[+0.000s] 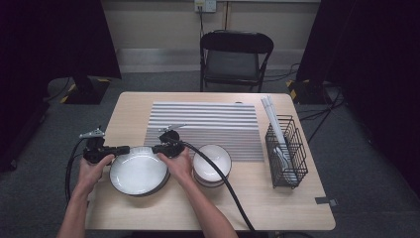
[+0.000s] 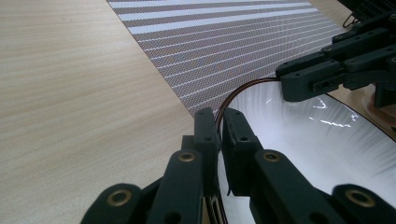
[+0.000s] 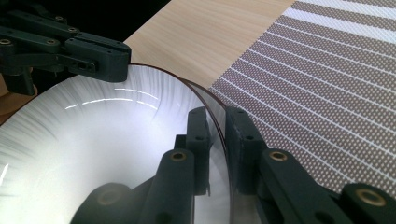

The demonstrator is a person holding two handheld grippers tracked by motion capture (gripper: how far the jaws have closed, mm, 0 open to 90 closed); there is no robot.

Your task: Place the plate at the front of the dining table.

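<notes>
1. I have both grippers on the large white plate (image 1: 138,171), which sits at the near-left part of the table (image 1: 129,111), close to its front edge. Whether it rests flat or is raised a touch, I cannot tell from the high view.
2. Left gripper (image 1: 115,150): clamped on the plate's rim at about 10 o'clock. The left gripper view shows the jaws pinched close, the dark rim edge (image 2: 219,122) running between them.
3. Right gripper (image 1: 157,149): clamped on the rim at about 2 o'clock. In the right gripper view the pads straddle the thin rim (image 3: 218,126), one inside the bowl of the plate, one outside.
4. Key relation: the two grips sit on the far half of the rim, not on opposite ends of a diameter. The plate's bulk hangs toward 6 o'clock from both sets of tongs, toward me. I judge any lift will want to tip the near edge down.
5. Neighbours: the smaller stacked bowls (image 1: 212,163) lie at 3 o'clock from the plate, just beside the right hand (image 1: 179,166). The striped mat (image 1: 205,126) lies at 12 to 1 o'clock, its near edge just beyond the grippers. The wire rack (image 1: 286,151) stands well apart, at 3 o'clock near the table's right side.
6. Judgement: the mat is the nearest open landing spot; a move toward 12 o'clock keeps clear of the bowls.
</notes>
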